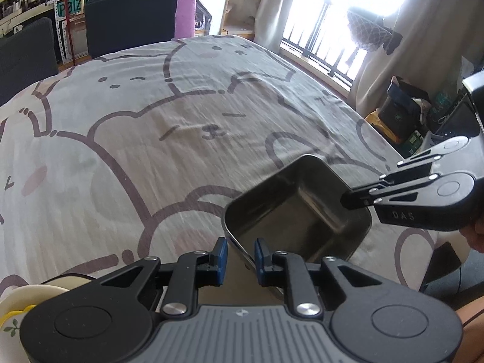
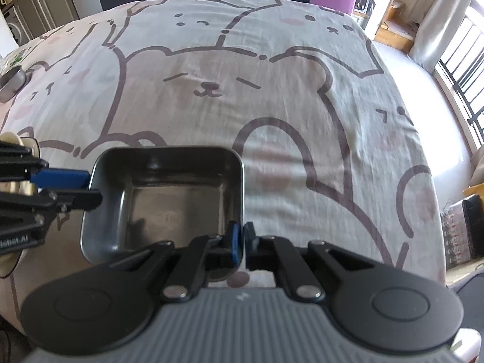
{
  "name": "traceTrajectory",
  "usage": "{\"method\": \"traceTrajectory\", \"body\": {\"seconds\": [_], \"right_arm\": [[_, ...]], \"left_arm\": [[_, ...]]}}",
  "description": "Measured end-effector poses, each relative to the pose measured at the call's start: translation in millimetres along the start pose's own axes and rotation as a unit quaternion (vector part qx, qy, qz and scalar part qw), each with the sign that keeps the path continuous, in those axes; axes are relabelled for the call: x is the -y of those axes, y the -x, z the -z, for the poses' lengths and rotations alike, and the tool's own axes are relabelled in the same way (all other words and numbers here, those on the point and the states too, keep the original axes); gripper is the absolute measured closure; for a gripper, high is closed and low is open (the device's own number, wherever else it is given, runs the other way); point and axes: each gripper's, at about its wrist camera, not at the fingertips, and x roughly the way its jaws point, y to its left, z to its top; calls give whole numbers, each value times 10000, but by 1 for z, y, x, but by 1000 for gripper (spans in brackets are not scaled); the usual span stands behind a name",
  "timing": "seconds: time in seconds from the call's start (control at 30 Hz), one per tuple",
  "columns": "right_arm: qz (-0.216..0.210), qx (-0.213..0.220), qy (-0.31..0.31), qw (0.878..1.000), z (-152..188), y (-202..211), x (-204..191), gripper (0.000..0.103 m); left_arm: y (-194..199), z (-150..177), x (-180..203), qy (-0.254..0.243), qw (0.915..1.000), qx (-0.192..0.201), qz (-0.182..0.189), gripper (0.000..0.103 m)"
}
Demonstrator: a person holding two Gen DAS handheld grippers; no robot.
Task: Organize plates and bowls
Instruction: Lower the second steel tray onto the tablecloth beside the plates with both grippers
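Observation:
A rectangular steel tray [image 1: 290, 211] sits low at the near edge of the cartoon-print tablecloth, empty inside. My left gripper [image 1: 241, 251] straddles its near corner, one blue pad outside the wall and one inside, shut on the rim. In the right wrist view the same tray [image 2: 169, 193] is in front of me. My right gripper [image 2: 242, 242] is shut on its right wall near the front corner. The left gripper [image 2: 90, 187] bites the tray's left wall, and the right gripper [image 1: 348, 196] shows at the tray's far side in the left wrist view.
Cream dishes [image 1: 21, 299] with a yellow piece and a leaf print lie at the table's near left. A small steel bowl [image 2: 12, 81] stands at the far left edge. Dark chairs [image 1: 130, 21] line the far side. A window with railings [image 1: 326, 45] is to the right.

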Motion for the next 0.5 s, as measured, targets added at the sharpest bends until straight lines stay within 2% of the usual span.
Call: {"method": "traceTrajectory", "body": {"seconds": [0.1, 0.3, 0.43, 0.5], "right_arm": [[-3, -8, -29, 10000, 1, 0, 0, 99], [-30, 27, -31, 10000, 2, 2, -1, 99], [-28, -26, -16, 10000, 2, 2, -2, 98], [-29, -43, -7, 10000, 2, 1, -1, 98]], "left_arm": [[0, -2, -3, 35, 10000, 92, 4, 88], [4, -11, -7, 197, 9992, 300, 195, 88], [1, -9, -6, 118, 9999, 84, -41, 88], [1, -8, -9, 222, 9998, 17, -5, 87]]}}
